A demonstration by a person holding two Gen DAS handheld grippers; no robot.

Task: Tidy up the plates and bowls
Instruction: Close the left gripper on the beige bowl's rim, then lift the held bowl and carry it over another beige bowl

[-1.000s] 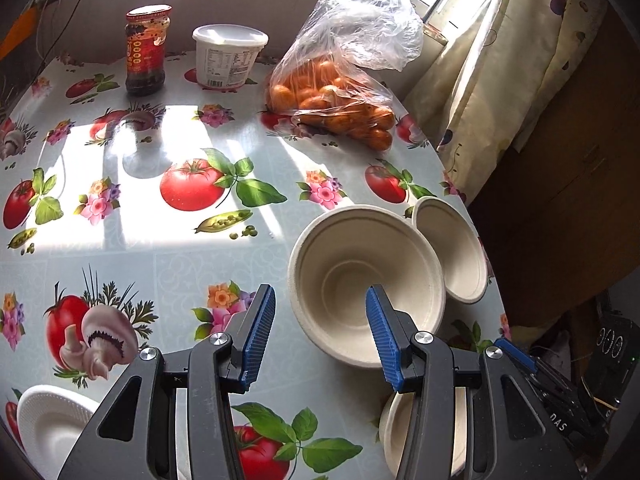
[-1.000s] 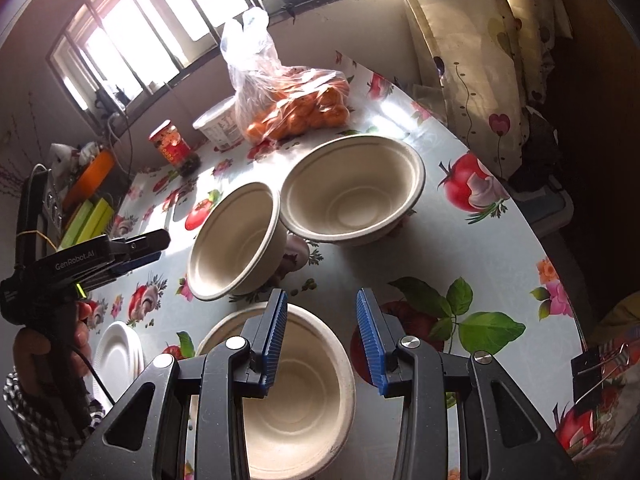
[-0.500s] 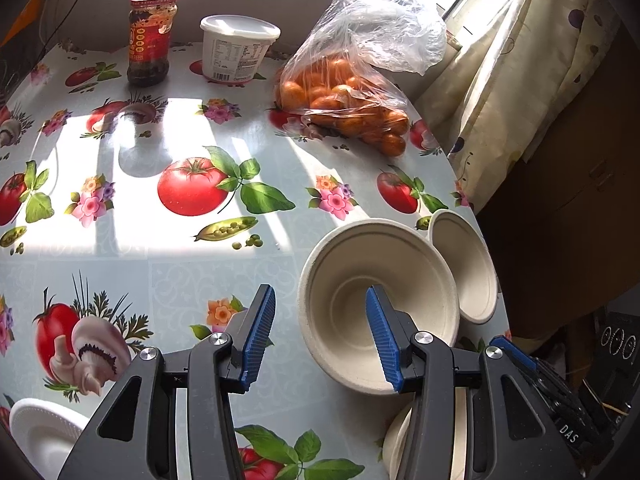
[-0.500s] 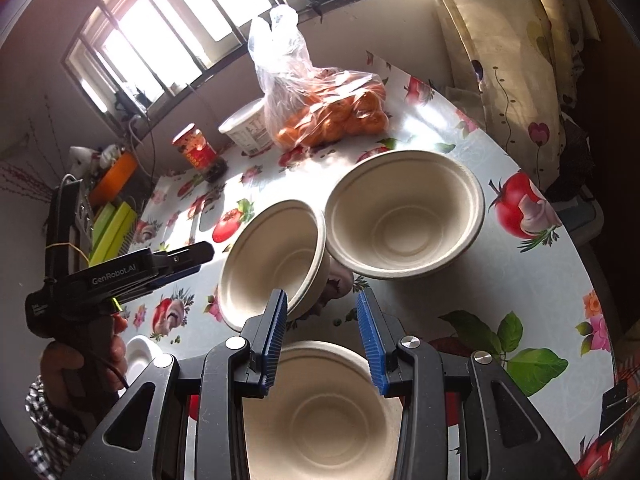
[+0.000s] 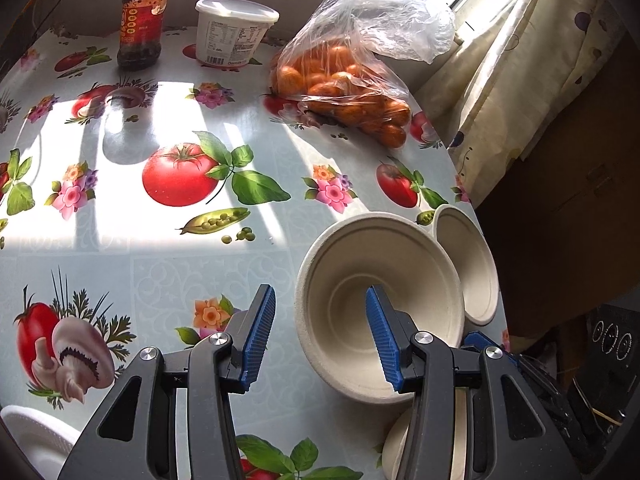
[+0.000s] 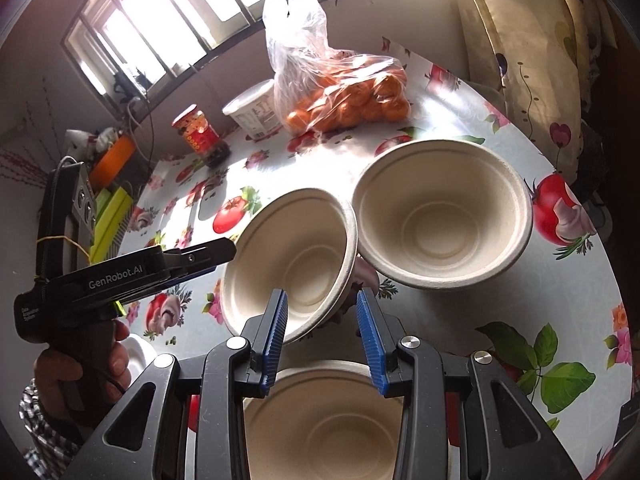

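Here, three round pulp-fibre bowls (image 6: 440, 216).

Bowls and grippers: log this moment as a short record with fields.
bowls: three, beige, empty, close together
middle bowl: rim against far bowl, seems tilted
near bowl: below right gripper
left gripper: open, fingers astride middle bowl's rim, not pressing
right gripper: open, holding nothing
plate: white, apart from the bowls, beside left gripper
other: bag of oranges, jar, tub
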